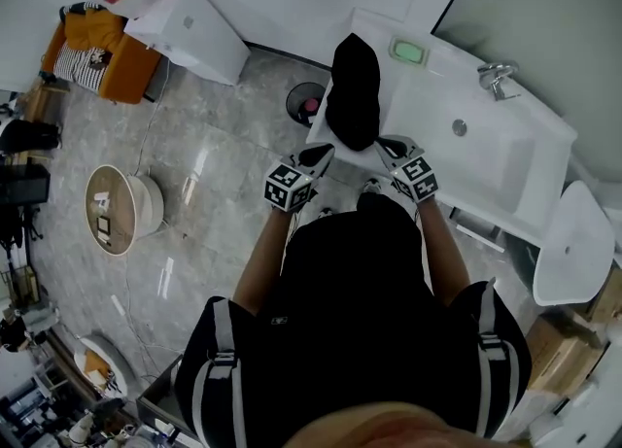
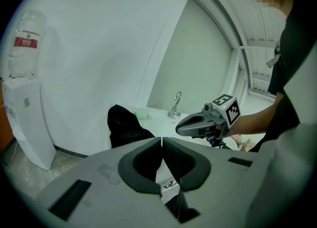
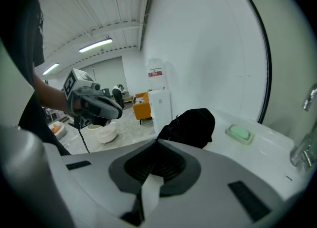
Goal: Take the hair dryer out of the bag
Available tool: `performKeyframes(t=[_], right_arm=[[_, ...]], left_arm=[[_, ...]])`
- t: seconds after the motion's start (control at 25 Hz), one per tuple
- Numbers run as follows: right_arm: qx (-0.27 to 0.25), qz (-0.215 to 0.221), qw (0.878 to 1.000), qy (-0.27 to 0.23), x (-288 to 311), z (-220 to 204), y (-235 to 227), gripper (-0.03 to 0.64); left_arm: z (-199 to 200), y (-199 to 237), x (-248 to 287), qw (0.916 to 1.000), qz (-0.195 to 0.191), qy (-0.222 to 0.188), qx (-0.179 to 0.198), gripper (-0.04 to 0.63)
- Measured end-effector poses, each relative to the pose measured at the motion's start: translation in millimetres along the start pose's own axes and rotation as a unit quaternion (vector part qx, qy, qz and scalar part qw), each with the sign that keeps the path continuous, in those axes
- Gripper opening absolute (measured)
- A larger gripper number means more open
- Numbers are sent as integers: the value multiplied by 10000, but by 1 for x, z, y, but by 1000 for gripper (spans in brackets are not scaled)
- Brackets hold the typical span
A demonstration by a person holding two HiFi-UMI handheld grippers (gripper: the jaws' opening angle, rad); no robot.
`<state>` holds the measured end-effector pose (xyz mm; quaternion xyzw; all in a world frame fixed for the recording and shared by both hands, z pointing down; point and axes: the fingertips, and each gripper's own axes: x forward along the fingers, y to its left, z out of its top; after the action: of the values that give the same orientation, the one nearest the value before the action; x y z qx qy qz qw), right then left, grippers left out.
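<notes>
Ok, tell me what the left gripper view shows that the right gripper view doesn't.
Only the left gripper view: the right gripper from the side, jaws shut. Only the right gripper view: the left gripper from the side, jaws shut, plus an orange chair and ceiling lights. Both: the black bag standing on the white counter, the green soap dish, the tap and the water dispenser.
</notes>
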<state>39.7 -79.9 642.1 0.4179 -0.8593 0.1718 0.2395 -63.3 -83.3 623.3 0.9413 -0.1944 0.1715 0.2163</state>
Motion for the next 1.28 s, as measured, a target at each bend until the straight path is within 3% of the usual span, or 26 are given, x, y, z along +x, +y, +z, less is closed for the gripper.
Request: performKeyframes(t=[0.72, 0.96, 1.28], right_arm=[[-805, 1175, 9891, 367, 49, 23, -66, 61], [-1079, 1383, 9826, 606, 66, 13, -74, 66], [-1351, 1613, 9687, 1320, 92, -8, -65, 134]], left_arm=[[10, 13, 29, 9887, 1324, -268, -650, 18], [6, 5, 33, 9855, 1516, -203, -740, 18], [-4, 1, 26, 9827, 1634, -136, -858, 18]])
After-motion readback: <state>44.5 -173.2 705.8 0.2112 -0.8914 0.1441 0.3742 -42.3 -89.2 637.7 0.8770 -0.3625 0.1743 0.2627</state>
